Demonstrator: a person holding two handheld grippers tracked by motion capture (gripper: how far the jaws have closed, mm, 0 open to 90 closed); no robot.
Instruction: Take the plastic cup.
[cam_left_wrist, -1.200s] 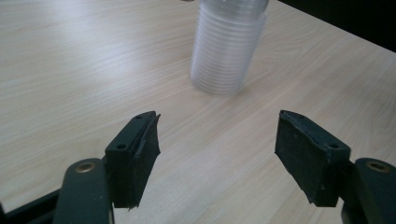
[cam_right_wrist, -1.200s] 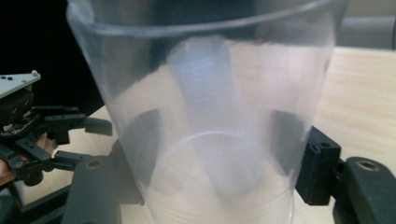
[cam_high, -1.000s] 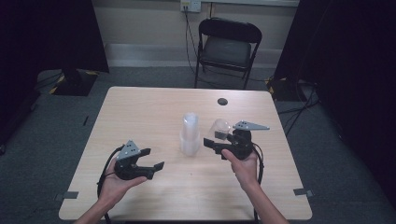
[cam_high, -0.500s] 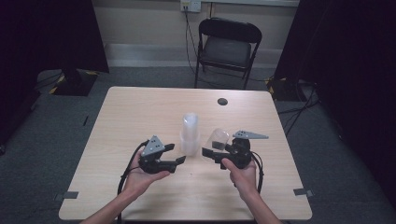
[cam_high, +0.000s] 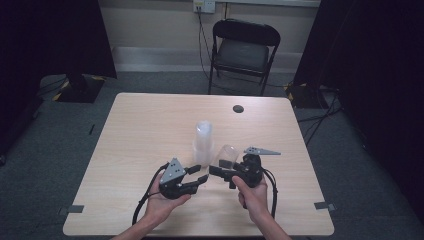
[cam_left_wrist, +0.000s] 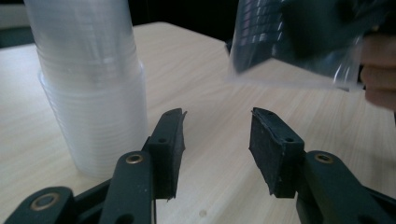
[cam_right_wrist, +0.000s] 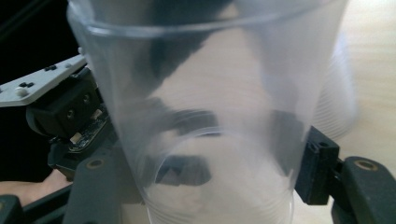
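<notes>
A tall stack of clear plastic cups (cam_high: 203, 141) stands upright mid-table; in the left gripper view the stack (cam_left_wrist: 93, 84) rises just left of my jaws. My right gripper (cam_high: 223, 170) is shut on a single clear cup (cam_high: 228, 154), held tilted just right of the stack. In the right gripper view that cup (cam_right_wrist: 205, 116) sits between both jaws of the gripper (cam_right_wrist: 210, 163). My left gripper (cam_high: 198, 173) is open with nothing between its jaws (cam_left_wrist: 217, 122). It points at the held cup (cam_left_wrist: 299, 42), a short way off, hanging above and beyond its fingertips.
A small black round disc (cam_high: 238, 108) lies near the table's far edge. A black folding chair (cam_high: 245, 50) stands beyond the table (cam_high: 125, 130). Cables trail from both grippers toward the front edge. A hand (cam_left_wrist: 379, 70) holds the right gripper.
My left gripper has moved right from the table's left front to beside the cup stack and the right gripper. The right gripper with its cup has drawn slightly nearer the person.
</notes>
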